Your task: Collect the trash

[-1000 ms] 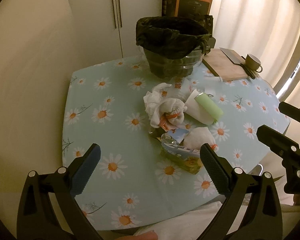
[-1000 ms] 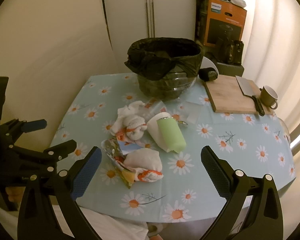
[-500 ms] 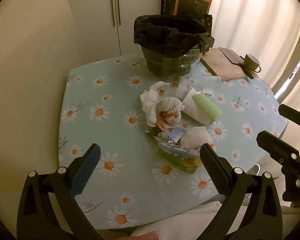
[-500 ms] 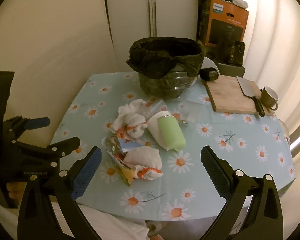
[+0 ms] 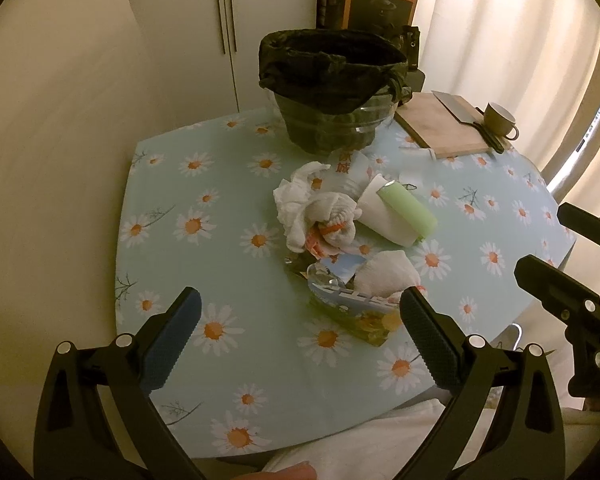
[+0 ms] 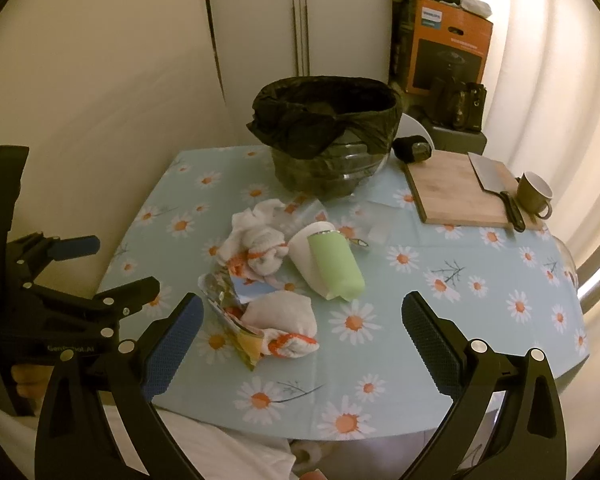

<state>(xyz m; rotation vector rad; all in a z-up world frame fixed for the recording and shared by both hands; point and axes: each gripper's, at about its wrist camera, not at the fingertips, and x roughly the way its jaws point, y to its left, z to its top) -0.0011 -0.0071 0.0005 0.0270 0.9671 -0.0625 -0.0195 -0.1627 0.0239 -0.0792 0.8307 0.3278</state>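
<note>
- Left wrist view: the left gripper [image 5: 298, 344] hangs over the near edge of the daisy-print table [image 5: 220, 280], fingers spread wide, nothing between them. Against a second ago the table looks a shade farther off and more of it shows, so the gripper has drawn back and up a little rather than closing in.
- Same view: the trash pile sits mid-table, untouched – a crumpled white tissue wad [image 5: 316, 212], a white paper cup [image 5: 384, 220] on its side with a green tube [image 5: 408, 210] lying on it, another tissue [image 5: 384, 278] and a crinkled snack wrapper [image 5: 352, 316] nearest the gripper. The black-lined bin [image 5: 332, 92] stands at the far side, just beyond the pile.
- Right wrist view: the right gripper [image 6: 300, 340] is also gaping wide and empty, above the near edge. It too has eased back slightly; the pile lies exactly as it did.
- Same view: the cutting board [image 6: 464, 188], cleaver [image 6: 496, 188] and mug [image 6: 534, 194] sit off to the right, not trash by the look of them.
- My read: nothing collected yet; this is a pause to line up, and the wrapper-and-tissue clump looks like the easiest first grab.
</note>
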